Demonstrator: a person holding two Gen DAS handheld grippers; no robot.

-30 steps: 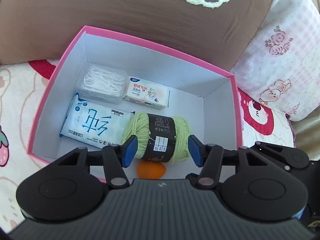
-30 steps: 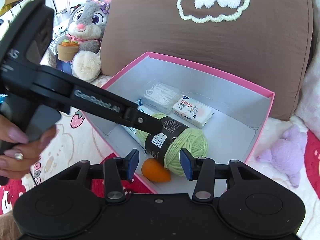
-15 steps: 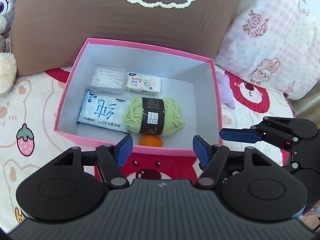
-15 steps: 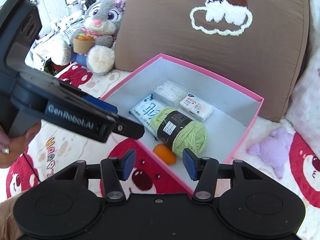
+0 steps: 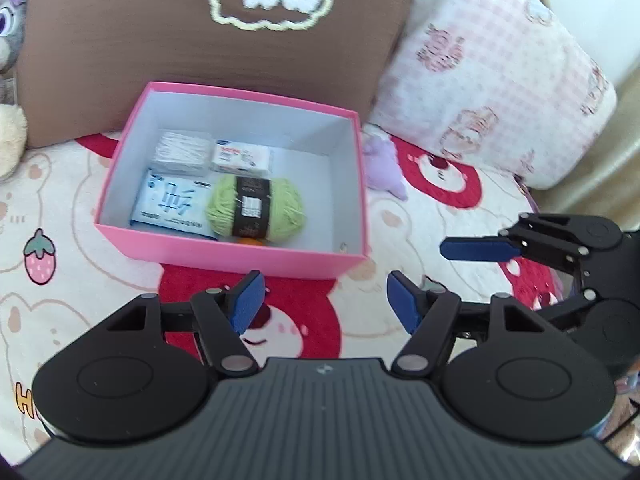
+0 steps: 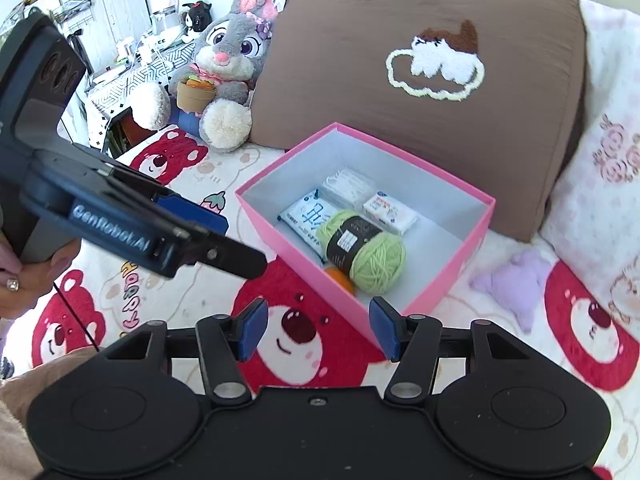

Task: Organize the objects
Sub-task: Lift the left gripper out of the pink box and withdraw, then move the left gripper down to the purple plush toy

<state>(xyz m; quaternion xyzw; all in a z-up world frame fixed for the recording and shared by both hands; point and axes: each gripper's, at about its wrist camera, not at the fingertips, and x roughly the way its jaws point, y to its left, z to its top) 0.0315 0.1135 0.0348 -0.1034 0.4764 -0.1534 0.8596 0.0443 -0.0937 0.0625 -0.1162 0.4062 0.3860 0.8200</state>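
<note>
A pink box (image 5: pixel 240 254) (image 6: pixel 288 236) stands on the bear-print blanket. Inside lie a green yarn ball (image 5: pixel 256 210) (image 6: pixel 366 254), a blue wipes pack (image 5: pixel 170 204) (image 6: pixel 306 216), a clear box of floss picks (image 5: pixel 182 152) (image 6: pixel 348 188), a small white pack (image 5: pixel 242 158) (image 6: pixel 390 214) and an orange object (image 5: pixel 252 241) (image 6: pixel 340 278), mostly hidden by the box wall. My left gripper (image 5: pixel 324 304) is open and empty, in front of the box. My right gripper (image 6: pixel 318 330) is open and empty, near the box's front corner.
A brown cushion (image 5: pixel 200 40) (image 6: pixel 440 80) leans behind the box. A pink checked pillow (image 5: pixel 492 88) lies to the right. A small purple plush (image 5: pixel 384 168) (image 6: pixel 516 280) lies right of the box. A grey rabbit plush (image 6: pixel 224 68) sits at the left.
Both grippers have pulled back and up from the box. The yarn ball that sat between the left fingers now rests in the box.
</note>
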